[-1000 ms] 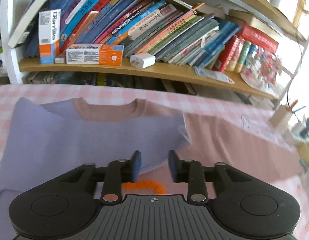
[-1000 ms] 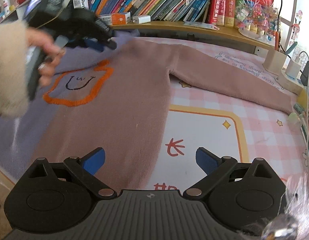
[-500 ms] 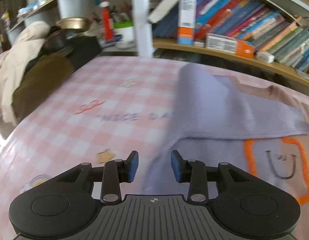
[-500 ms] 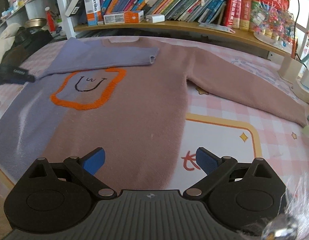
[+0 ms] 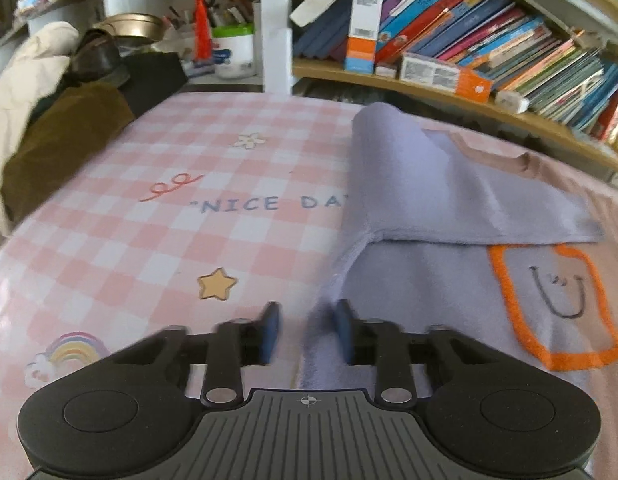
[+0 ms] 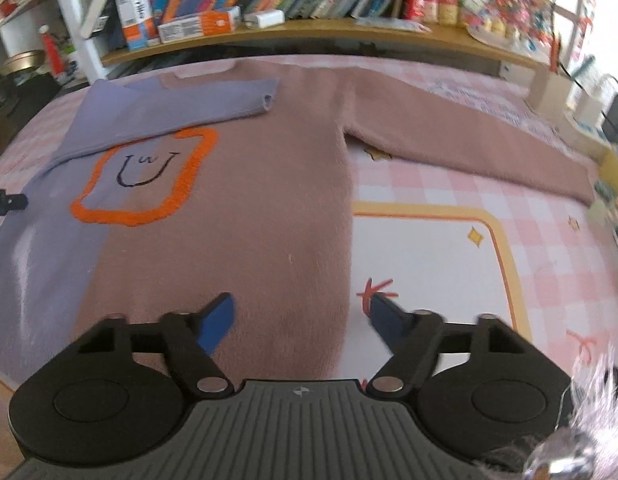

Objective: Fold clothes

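pink checked cloth [image 5: 157, 240] reads "nice da"; sweater [image 6: 269, 208] flat; left fingers [image 5: 269, 332] narrow, right fingers [image 6: 217, 320] wide

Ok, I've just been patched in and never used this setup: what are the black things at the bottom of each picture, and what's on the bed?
Each black shape is a hand-held tool with two blue-tipped fingers; a person carries one in each hand, and a camera on each looks forward along its fingers. The left tool sits at the sweater's lavender side edge, open, holding nothing. The right tool hovers over the sweater's lower brown part, fingers wide apart, also empty. The sweater lies flat on a pink checked cover. Its lavender sleeve is already folded across the chest; the brown sleeve is stretched out. Bookshelves stand behind.
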Motion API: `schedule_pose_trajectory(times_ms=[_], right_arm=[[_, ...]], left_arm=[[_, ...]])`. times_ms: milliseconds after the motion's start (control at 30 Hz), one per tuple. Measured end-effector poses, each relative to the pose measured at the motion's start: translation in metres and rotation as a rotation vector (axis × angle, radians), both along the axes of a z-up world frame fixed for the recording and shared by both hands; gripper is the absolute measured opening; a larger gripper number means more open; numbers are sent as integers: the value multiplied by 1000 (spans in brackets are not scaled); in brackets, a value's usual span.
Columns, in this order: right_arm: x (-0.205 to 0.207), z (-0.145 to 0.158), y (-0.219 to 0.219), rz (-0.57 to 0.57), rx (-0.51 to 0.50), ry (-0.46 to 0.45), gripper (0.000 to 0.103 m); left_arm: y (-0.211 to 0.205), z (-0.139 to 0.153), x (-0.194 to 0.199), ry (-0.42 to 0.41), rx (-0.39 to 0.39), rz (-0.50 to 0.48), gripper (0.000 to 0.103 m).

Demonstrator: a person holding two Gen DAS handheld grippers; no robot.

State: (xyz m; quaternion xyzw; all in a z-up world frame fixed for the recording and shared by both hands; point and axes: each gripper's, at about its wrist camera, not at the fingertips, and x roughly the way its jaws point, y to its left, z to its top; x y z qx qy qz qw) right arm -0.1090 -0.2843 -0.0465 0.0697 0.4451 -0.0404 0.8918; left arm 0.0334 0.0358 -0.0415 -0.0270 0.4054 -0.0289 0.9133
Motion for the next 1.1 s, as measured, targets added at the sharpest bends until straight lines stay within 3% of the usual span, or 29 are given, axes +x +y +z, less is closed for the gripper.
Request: schedule_pose_trajectory(times_ms=[67,233,367,400,433,533,800,967,1100], right_arm=[[-1,-1,0,-33,10,5,51],[0,0,4,-62,34,-9,22],[4,0,13,-35,41,-9,17],[5,0,16,-27,37,-9,17],[5,0,18,-21,33,-8,17],[6,0,19,-18,30,-6,17],[8,-1,16,16,25,-9,23],[6,-1,14,56,28,-14,30],[1,-2,11,93,34,-20,34]], left_arm=[[1,0,1,-1,-22,-16,6],[11,2,5,-9,-42,-15,4],[22,3,9,-4,-34,-12,4],[24,2,11,10,-29,-1,7],[26,0,13,24,-24,11,15],[27,6,12,39,-3,44,17],[-76,34,-12,-164,183,-338,18],[-185,36,-18,-245,287,-606,18],[-242,25,-5,-261,362,-711,18]])
